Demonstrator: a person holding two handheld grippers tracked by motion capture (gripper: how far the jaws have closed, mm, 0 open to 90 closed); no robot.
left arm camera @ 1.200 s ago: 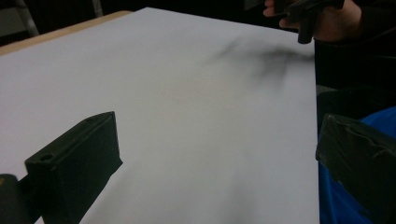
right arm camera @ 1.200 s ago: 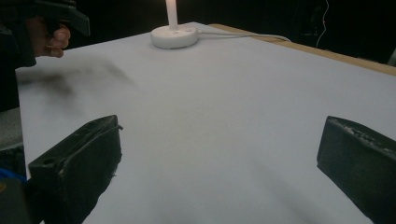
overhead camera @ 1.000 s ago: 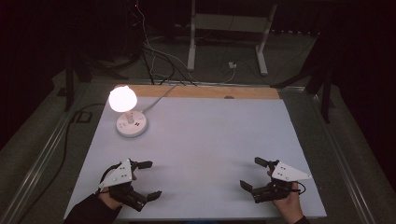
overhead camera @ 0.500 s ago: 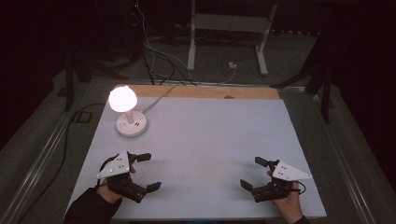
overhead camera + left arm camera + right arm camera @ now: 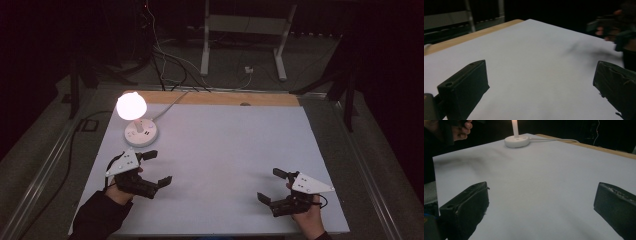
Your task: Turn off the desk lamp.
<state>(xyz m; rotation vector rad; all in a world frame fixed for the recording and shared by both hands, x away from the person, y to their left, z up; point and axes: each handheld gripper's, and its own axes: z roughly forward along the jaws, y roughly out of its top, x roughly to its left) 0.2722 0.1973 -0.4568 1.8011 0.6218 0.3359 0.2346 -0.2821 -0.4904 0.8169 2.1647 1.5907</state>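
Lamp [image 5: 136, 120], just ahead of the left gripper [image 5: 154, 167]: likely light, top-heavy, fragile glowing globe; grasp at base; both grippers, right gripper [image 5: 271, 186] included, gaping, empty.

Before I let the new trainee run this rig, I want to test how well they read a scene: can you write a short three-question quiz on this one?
1. True or false: the left claw is shut on the lamp.
2. Multiple choice: where does the lit lamp stand? A) far left part of the white table; B) near right corner; C) between the two claws.
3. Fill in: the right claw has its jaws ____ and holds nothing.

Key: 1 false, its jaws stand apart and the lamp is clear of them. 2 A. 3 open.
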